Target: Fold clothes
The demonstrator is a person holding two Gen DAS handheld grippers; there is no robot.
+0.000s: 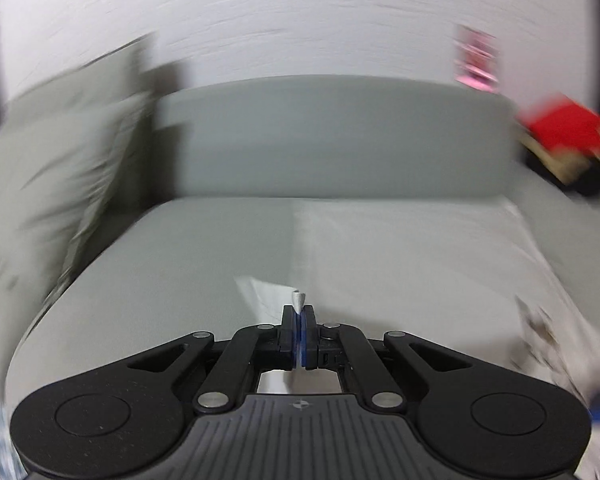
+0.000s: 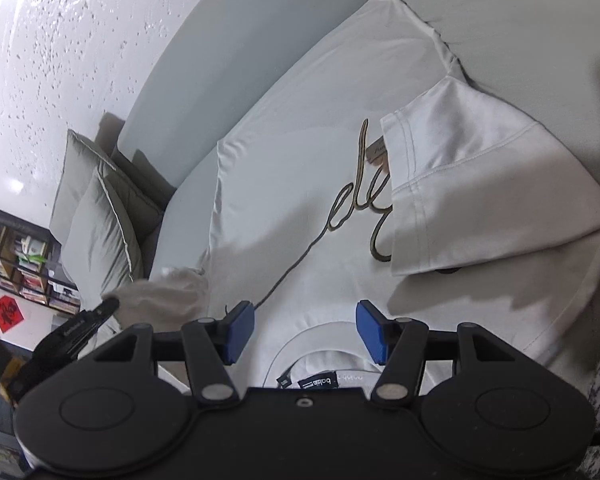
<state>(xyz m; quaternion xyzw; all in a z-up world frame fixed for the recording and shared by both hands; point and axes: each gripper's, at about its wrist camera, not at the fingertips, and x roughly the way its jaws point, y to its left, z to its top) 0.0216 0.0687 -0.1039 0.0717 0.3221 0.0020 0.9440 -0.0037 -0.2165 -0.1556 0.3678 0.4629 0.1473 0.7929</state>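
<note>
Left claw [image 1: 299, 320] pinched shut on white shirt [image 2: 300, 184] fabric near sofa's [image 1: 180, 240] front edge. Right claw [image 2: 306, 330] agape above collar; one sleeve [image 2: 480, 184] already folded inward.

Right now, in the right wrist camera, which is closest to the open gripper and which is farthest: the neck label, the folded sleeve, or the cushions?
From the right gripper:
1. Neck label, just beneath the fingers.
2. Folded sleeve, up to the right on the white T-shirt.
3. Cushions, far left against the sofa back.

Gold script "ele" crosses the white T-shirt [image 2: 300, 160].
</note>
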